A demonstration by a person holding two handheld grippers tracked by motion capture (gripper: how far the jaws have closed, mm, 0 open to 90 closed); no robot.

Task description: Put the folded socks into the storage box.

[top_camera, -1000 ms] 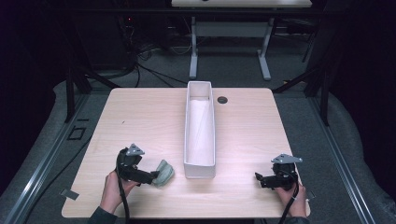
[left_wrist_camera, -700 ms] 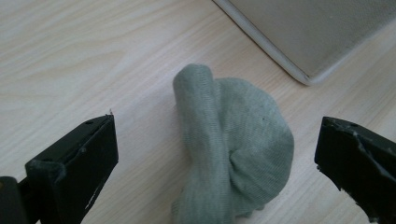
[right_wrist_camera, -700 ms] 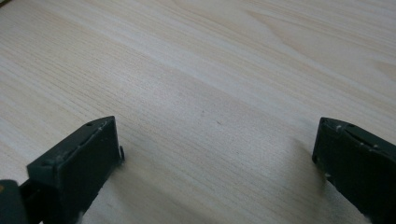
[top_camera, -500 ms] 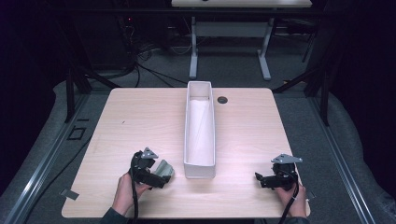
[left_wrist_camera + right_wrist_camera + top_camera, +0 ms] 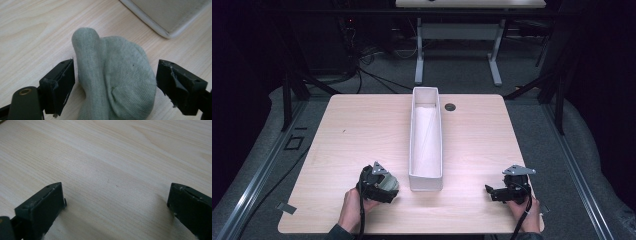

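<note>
Near the counter's front edge, at about seven o'clock from its middle in the high view, a rolled grey-green sock lies on the wood with the left gripper set over it. Seen from the left gripper view, the sock sits between the two black fingers: its folded ridge stands just beside the finger at nine o'clock, possibly brushing it, while the finger at three o'clock stands just beside the sock's rounded bulk with a thin strip of wood showing between. These fingers have just been closing with the sock between them, yet they are apart and not pressing on it. A long white bin runs down the counter's middle; its near corner shows at one o'clock from the sock, close by but not touching. Over at five o'clock on the counter, the right gripper rests low above bare wood, its fingers spread wide with nothing between them.
</note>
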